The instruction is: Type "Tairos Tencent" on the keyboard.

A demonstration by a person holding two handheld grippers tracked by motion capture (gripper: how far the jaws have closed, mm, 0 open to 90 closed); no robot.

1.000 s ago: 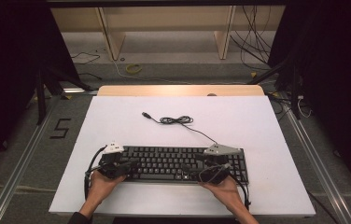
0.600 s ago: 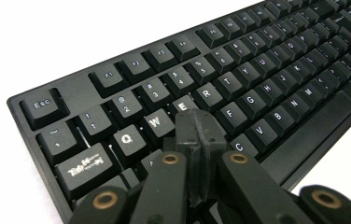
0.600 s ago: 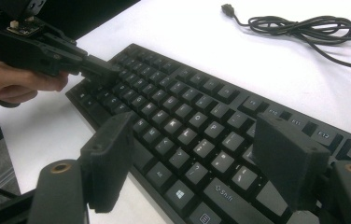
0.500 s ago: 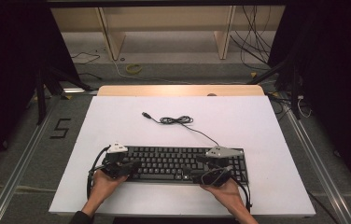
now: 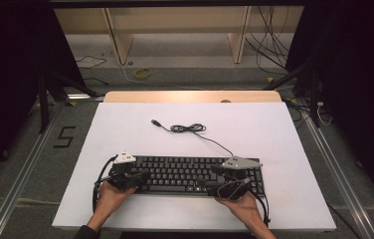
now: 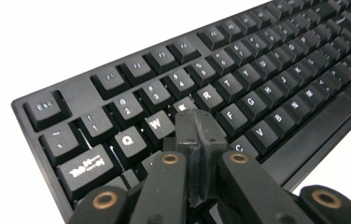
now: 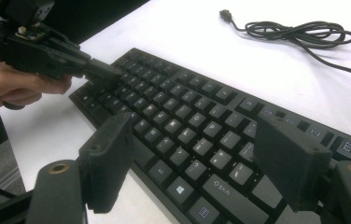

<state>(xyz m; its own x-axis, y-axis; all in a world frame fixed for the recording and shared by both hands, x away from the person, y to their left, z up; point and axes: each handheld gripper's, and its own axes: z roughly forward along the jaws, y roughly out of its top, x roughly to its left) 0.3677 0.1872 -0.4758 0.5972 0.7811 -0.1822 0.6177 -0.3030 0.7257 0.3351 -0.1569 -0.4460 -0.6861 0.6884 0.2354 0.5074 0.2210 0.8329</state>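
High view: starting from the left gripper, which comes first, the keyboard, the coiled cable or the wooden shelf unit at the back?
1. Keyboard: right under the left gripper, at the table's near edge.
2. Coiled cable: mid-table, beyond the keyboard.
3. Wooden shelf unit: on the floor past the table's far edge.

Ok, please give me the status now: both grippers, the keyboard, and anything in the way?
Left gripper shut, tip over the keys near W. Right gripper open above the keyboard. Cable lies beyond, apart from both.

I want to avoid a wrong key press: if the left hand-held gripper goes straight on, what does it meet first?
Probably the keyboard: the shut left hand-held gripper points at keys near W and E; the height above them is unclear.
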